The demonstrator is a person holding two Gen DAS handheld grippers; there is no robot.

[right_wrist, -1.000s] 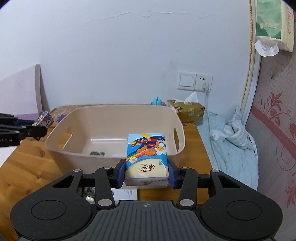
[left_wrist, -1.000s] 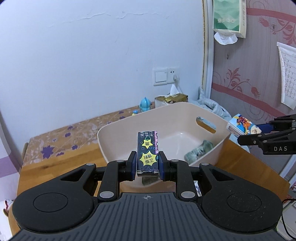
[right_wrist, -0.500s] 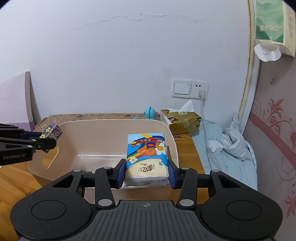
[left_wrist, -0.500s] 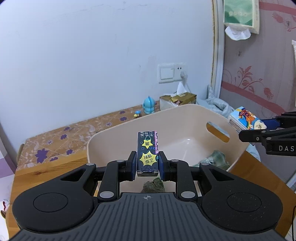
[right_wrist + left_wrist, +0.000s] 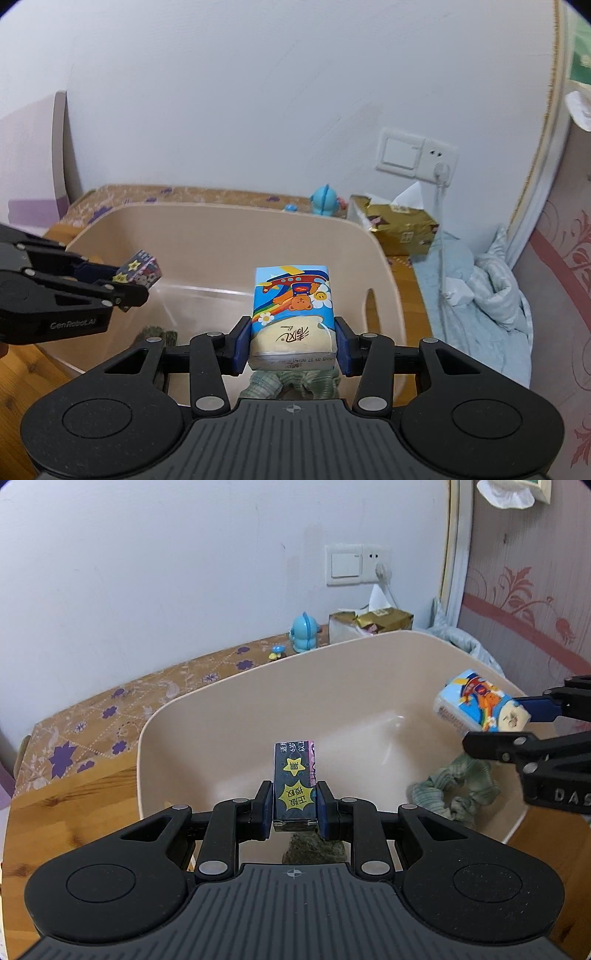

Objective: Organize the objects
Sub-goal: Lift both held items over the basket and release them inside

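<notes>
Setting: white plastered wall with a switch-and-socket plate [image 5: 356, 564], wooden counter [image 5: 70, 823] below, a floral cloth [image 5: 122, 705] along its far edge. On the counter: one beige plastic tub [image 5: 229, 701] with cut-out handles, filling the middle of both wrist views. Contents of tub: a green scrunchie [image 5: 456, 788] on the floor at 4 o'clock in the left view; a dark greenish wad [image 5: 314, 849] at 6 o'clock, partly hidden under the fingers. Beyond the tub, at 12 o'clock: a small blue figurine [image 5: 303, 632] and a gold tissue box [image 5: 373, 622]. Left gripper [image 5: 294, 805]: fingers narrowly set, pinching a slim dark box with yellow stars [image 5: 295, 775] by its long sides, held above the tub interior; long axis runs away from the camera toward 12 o'clock, printed face up. Right gripper [image 5: 292, 341]: fingers set wider, clamped on a cartoon-printed tissue pack [image 5: 291, 314], likewise over the tub, long axis toward 12 o'clock, picture face up. In the left view the right gripper enters from 3 o'clock.
</notes>
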